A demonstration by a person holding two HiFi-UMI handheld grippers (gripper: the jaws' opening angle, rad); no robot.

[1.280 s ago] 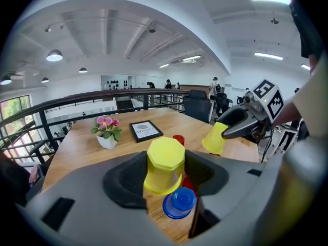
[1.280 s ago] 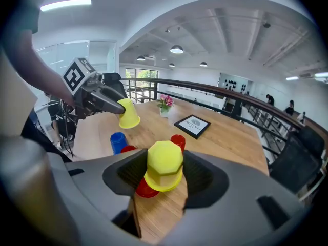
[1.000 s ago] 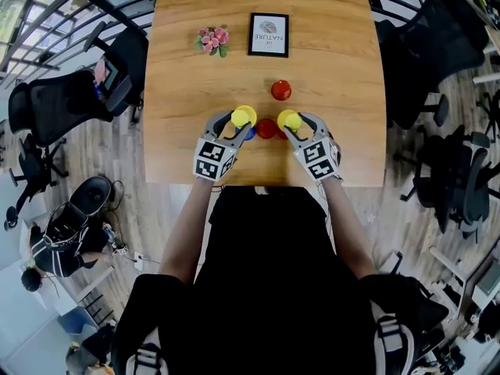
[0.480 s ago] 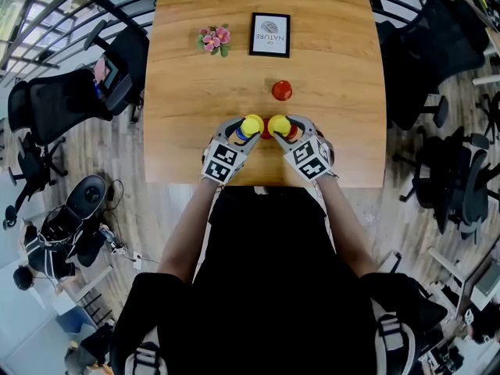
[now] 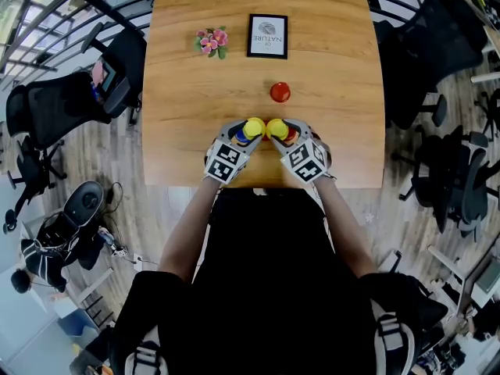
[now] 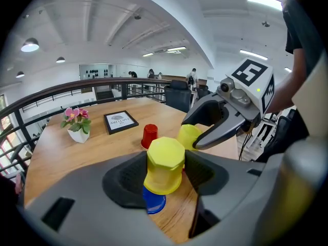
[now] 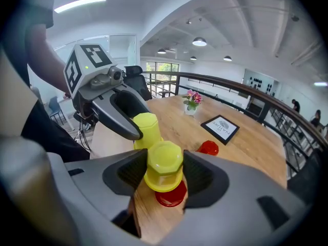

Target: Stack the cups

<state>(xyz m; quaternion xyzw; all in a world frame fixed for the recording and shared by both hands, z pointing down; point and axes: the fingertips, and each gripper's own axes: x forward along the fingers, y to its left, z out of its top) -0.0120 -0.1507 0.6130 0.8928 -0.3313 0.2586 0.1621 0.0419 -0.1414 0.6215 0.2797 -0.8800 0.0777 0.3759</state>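
Observation:
My left gripper [image 5: 248, 130] is shut on an upside-down yellow cup [image 6: 164, 165], held just over an upside-down blue cup [image 6: 154, 201] on the wooden table [image 5: 336, 53]. My right gripper [image 5: 280, 130] is shut on a second yellow cup [image 7: 164, 165], which hangs over an upside-down red cup [image 7: 170, 195]. The two yellow cups sit almost side by side near the table's front edge. Whether either one touches the cup beneath it is hidden. Another red cup [image 5: 280, 92] stands alone farther back.
A framed picture [image 5: 268, 35] and a small pot of pink flowers [image 5: 211, 41] stand at the far side of the table. Black office chairs [image 5: 437, 45] surround the table on both sides. The front edge lies just behind the grippers.
Both grippers have moved inward toward each other with their yellow cups. The cups were apart a second ago and now sit nearly touching over the blue and red cups.

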